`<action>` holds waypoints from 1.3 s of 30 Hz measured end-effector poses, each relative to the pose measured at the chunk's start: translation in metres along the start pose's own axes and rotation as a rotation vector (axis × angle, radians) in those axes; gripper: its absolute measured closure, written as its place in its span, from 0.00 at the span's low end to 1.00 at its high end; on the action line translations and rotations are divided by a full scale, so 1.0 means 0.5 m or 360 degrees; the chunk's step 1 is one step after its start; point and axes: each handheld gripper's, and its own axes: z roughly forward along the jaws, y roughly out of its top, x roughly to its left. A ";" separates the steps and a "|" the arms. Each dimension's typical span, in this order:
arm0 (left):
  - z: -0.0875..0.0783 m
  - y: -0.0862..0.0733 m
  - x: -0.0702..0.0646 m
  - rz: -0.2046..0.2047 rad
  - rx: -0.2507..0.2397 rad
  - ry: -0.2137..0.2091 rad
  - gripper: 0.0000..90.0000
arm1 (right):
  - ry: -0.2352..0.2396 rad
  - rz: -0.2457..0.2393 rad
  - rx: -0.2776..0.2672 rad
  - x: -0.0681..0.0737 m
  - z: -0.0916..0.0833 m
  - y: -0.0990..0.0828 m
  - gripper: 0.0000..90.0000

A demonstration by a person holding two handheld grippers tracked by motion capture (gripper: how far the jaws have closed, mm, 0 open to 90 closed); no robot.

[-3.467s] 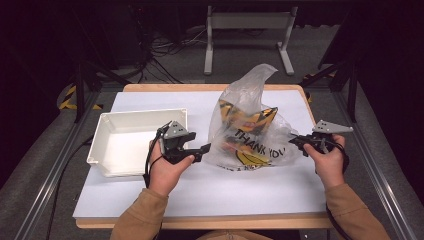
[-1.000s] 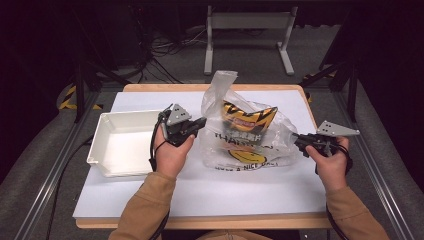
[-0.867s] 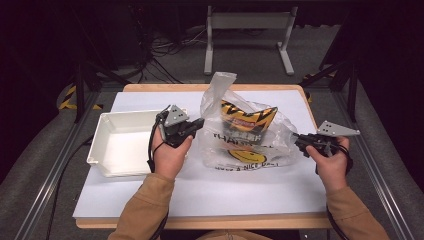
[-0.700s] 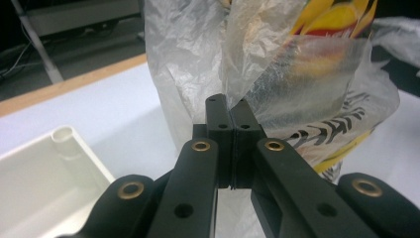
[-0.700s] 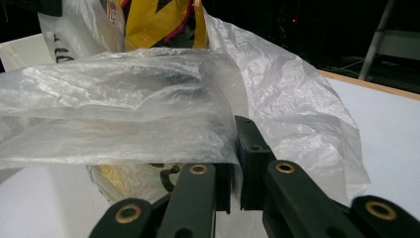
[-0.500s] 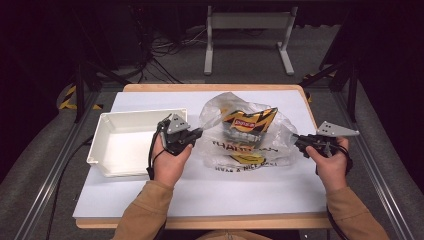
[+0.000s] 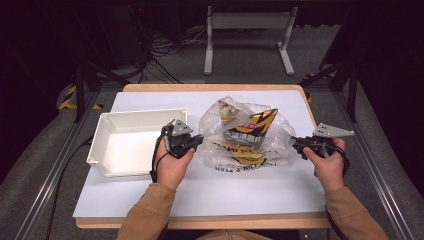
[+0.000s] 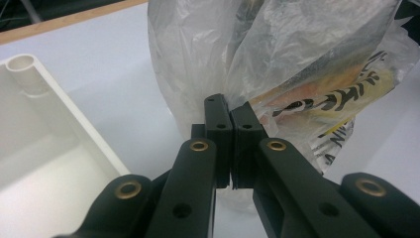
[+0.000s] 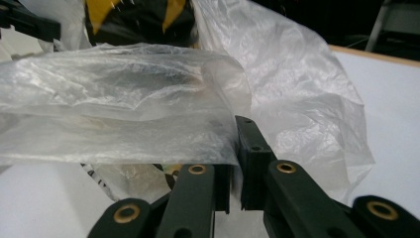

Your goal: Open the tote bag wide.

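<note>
The high view takes in the whole table (image 7: 150, 200): one bag (image 7: 245, 132), one white tray (image 7: 132, 142) and two grippers. The bag is thin clear plastic with black and yellow print, and it lies slumped near the table's middle. The tray sits just left of the bag, apart from it.

The left gripper (image 7: 196, 142) meets the bag's left edge and the right gripper (image 7: 294, 143) its right edge, so the bag lies between the two. From above, the jaws are too small to read.

The left gripper view closes that gap. Here the left gripper (image 8: 231, 116) has its two black jaws pressed together, with a fold of the bag (image 8: 277, 64) rising from between the pads; it is clamped on the film. A corner of the tray (image 8: 29, 114) shows beside the jaws, which the right gripper view lacks.

In the right gripper view the right gripper (image 9: 236, 148) is likewise nearly closed, and a sheet of the bag (image 9: 124, 114) drapes over its left jaw and runs down into the narrow slit, pinched there. Past the film, the dark printed contents of the bag show at the top.
</note>
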 end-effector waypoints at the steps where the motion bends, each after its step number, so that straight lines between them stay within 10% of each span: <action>1: 0.001 0.000 -0.001 0.0005 0.0010 -0.0005 0.98 | 0.0003 0.0011 0.0020 -0.001 0.004 -0.003 0.94; 22: -0.001 0.007 -0.008 0.0014 0.0016 -0.0034 0.94 | 0.0103 0.0079 0.0489 0.005 0.070 -0.049 0.88; 29: -0.017 0.024 -0.020 0.0036 -0.0072 -0.0106 0.45 | 0.0112 0.0092 0.0478 0.007 0.065 -0.044 0.76; 39: -0.071 0.066 -0.047 0.0130 -0.0224 -0.0115 0.23 | 0.0132 0.0071 0.0377 0.019 0.021 -0.018 0.38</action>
